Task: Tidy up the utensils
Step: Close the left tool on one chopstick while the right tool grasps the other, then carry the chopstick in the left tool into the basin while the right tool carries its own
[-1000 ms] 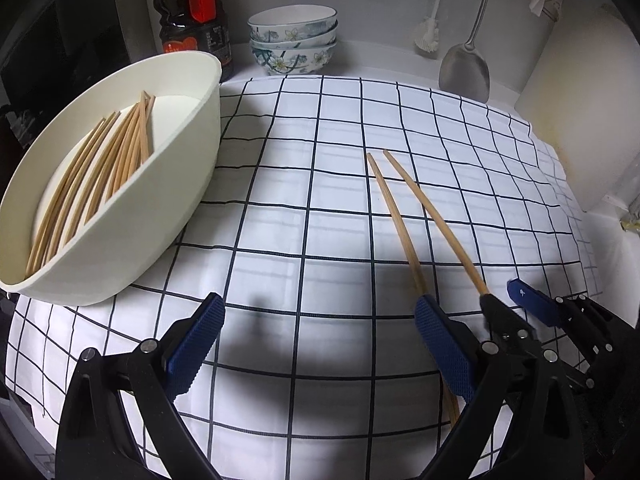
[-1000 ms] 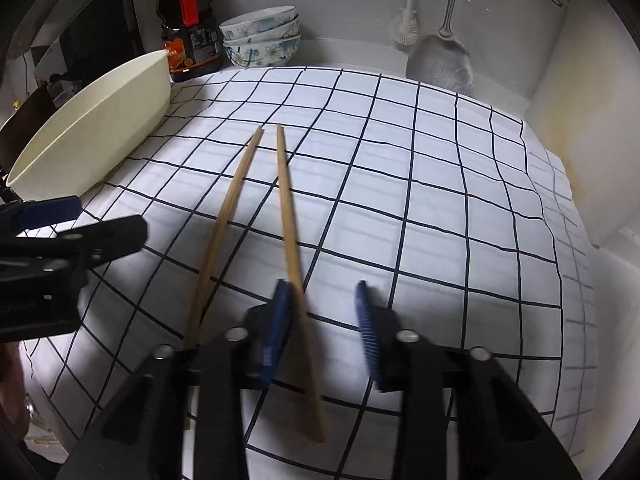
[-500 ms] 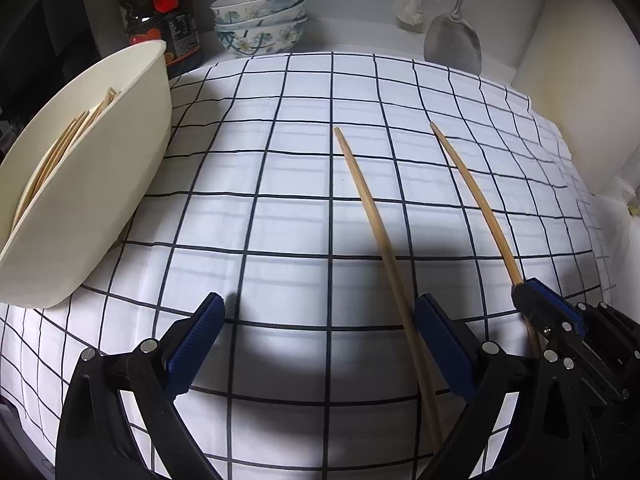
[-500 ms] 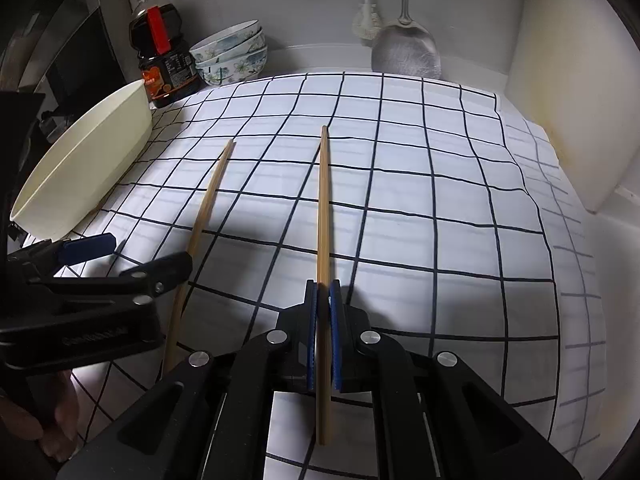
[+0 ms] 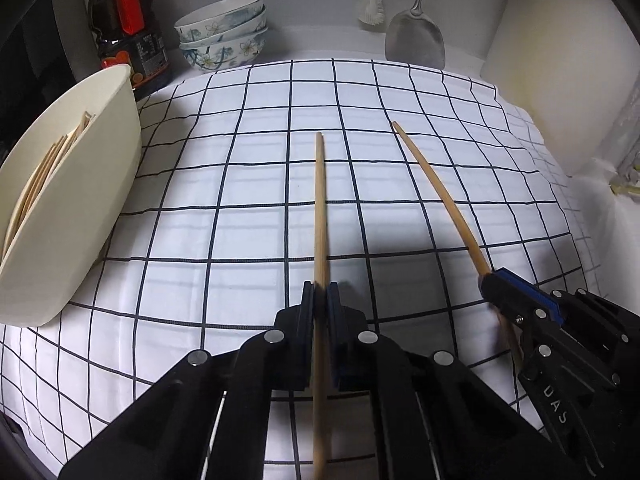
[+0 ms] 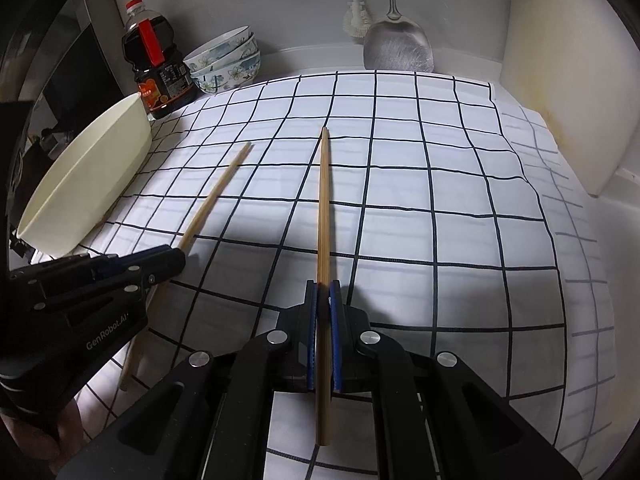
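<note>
From the left wrist view, the left hand-held gripper [image 5: 320,292] is clamped tight on a wooden chopstick [image 5: 320,208], which runs out ahead of it over the checked cloth [image 5: 240,184] on the desk. The chopstick's far tip points toward the back wall. To its right, the right hand-held gripper [image 5: 490,280] pinches a second chopstick [image 5: 436,192], which slants away toward the back right. The two sticks lie well apart. On the left stands a cream bowl [image 5: 92,208], resting on the cloth's edge and tilted, with several more chopsticks [image 5: 44,168] lying inside it. Behind it are a dark sauce bottle [image 5: 128,32] and a stack of flowered bowls [image 5: 224,32]. A metal spatula [image 5: 416,40] and a white brush [image 5: 372,8] hang against the back wall.

From the right wrist view, the right hand-held gripper [image 6: 323,288] is closed on its chopstick [image 6: 324,208], blue pads pressing both sides, with the stick's near end sticking out behind the jaws. On the left, the left hand-held gripper [image 6: 176,256] grips the other chopstick [image 6: 216,196], angled toward the back. The cream bowl [image 6: 88,184] sits just beyond it. The sauce bottle [image 6: 156,64], the flowered bowls [image 6: 228,60] and the spatula [image 6: 396,48] stand along the back. Part of a hand [image 6: 60,436] shows at the lower left.
</note>
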Demonstrator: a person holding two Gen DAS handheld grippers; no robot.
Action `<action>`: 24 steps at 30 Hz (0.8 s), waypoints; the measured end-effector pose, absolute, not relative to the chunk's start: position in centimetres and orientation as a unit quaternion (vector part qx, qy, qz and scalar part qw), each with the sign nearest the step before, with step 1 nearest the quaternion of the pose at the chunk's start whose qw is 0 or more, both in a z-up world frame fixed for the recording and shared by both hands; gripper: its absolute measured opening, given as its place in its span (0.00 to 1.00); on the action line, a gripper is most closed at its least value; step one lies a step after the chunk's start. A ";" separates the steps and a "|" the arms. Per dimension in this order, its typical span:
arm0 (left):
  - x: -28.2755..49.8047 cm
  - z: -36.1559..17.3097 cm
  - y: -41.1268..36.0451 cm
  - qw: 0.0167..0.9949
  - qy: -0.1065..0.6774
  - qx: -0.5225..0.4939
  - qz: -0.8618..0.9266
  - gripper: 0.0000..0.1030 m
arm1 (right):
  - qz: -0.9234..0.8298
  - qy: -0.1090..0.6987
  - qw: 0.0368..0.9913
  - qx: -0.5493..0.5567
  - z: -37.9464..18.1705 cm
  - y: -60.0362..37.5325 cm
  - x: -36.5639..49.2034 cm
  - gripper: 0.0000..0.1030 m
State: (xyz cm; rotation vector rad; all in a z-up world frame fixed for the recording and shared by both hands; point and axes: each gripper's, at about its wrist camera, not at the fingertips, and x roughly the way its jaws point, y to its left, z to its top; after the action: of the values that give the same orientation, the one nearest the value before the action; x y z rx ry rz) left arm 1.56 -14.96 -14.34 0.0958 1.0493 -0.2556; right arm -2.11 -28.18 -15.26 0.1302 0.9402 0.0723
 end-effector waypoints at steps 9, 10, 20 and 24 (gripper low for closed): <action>1.4 -10.0 -13.1 0.869 0.474 0.026 -0.139 0.07 | 0.040 0.436 0.896 0.078 -12.2 -26.8 -2.0 0.06; 1.6 -9.3 -12.6 0.871 0.472 0.022 -0.139 0.07 | 0.041 0.432 0.898 0.078 -11.6 -26.4 -1.9 0.06; 2.9 -3.7 -6.7 0.891 0.436 -0.005 -0.123 0.07 | 0.068 0.397 0.912 0.076 -5.7 -22.6 -0.1 0.06; 3.6 -2.2 -3.8 0.896 0.429 -0.018 -0.114 0.07 | 0.084 0.382 0.918 0.069 -3.4 -20.4 1.3 0.06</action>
State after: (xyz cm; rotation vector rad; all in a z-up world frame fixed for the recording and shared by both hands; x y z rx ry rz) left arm 3.58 -3.75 -2.25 -0.0383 0.8884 -0.2357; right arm 1.26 -20.38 -3.37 0.1422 0.7854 0.1723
